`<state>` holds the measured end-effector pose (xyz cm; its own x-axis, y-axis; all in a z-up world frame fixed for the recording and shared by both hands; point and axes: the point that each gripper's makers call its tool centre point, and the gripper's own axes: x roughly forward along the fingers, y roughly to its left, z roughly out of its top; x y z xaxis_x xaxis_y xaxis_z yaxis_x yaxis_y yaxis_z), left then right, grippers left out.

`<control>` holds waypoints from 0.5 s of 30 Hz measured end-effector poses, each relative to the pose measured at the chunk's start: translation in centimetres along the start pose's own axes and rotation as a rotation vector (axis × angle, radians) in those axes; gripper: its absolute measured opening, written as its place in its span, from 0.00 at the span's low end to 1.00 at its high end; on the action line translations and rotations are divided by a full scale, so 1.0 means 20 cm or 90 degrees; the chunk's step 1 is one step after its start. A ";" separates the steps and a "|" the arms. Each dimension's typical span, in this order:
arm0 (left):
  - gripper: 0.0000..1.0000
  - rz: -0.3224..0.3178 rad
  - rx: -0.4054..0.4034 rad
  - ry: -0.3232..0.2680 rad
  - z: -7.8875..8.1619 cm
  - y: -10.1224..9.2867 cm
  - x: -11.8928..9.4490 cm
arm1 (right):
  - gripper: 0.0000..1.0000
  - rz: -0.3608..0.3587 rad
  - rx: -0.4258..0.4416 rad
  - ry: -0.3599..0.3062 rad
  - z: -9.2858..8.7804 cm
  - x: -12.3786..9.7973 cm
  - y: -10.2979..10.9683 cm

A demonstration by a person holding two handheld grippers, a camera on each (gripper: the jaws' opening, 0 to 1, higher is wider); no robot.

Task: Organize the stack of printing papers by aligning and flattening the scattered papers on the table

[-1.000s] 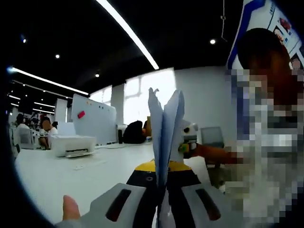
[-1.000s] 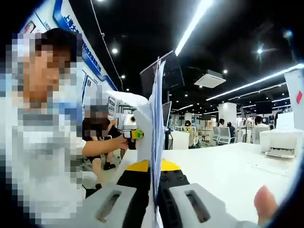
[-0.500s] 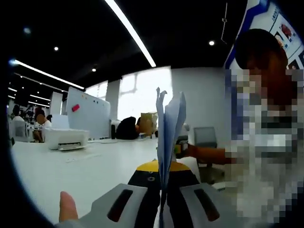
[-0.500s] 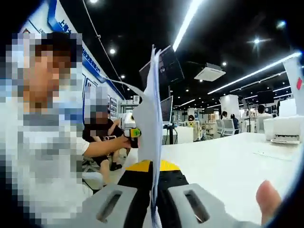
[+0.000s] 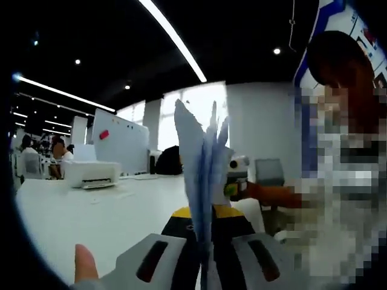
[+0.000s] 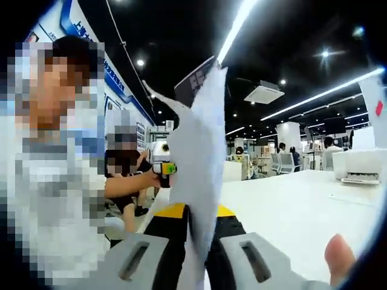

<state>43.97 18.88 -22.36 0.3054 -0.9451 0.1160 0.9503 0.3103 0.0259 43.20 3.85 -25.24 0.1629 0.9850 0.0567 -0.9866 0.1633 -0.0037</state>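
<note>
Between both tools' closed jaws — upright papers [image 5: 202, 163] above white table [image 5: 91, 217].

White papers [image 5: 202, 163] between grey fingers [image 5: 151, 266], yellow-black gripper body behind, white desk [image 5: 91, 217], white printer [image 5: 91, 174].

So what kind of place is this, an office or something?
Most likely an open-plan office. A long white table carries a printer, a whiteboard stands behind it, and people sit at desks under strip ceiling lights.
</note>
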 end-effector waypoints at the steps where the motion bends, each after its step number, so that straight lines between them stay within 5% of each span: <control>1: 0.06 -0.001 0.010 -0.001 0.03 -0.01 0.00 | 0.00 0.002 0.000 -0.002 0.03 0.00 0.01; 4: 0.06 -0.019 0.023 -0.009 0.07 -0.04 0.01 | 0.00 0.012 -0.014 -0.016 0.08 -0.01 0.02; 8: 0.06 -0.009 0.007 0.003 -0.07 -0.04 0.01 | 0.00 0.009 0.000 0.001 -0.06 -0.01 0.03; 15: 0.12 -0.011 0.019 0.006 0.02 -0.05 0.02 | 0.07 0.006 -0.005 -0.016 0.05 -0.01 0.04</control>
<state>43.07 18.16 -21.87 0.2895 -0.9513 0.1065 0.9532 0.2966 0.0581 42.44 3.67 -24.19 0.1529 0.9849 0.0813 -0.9879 0.1544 -0.0128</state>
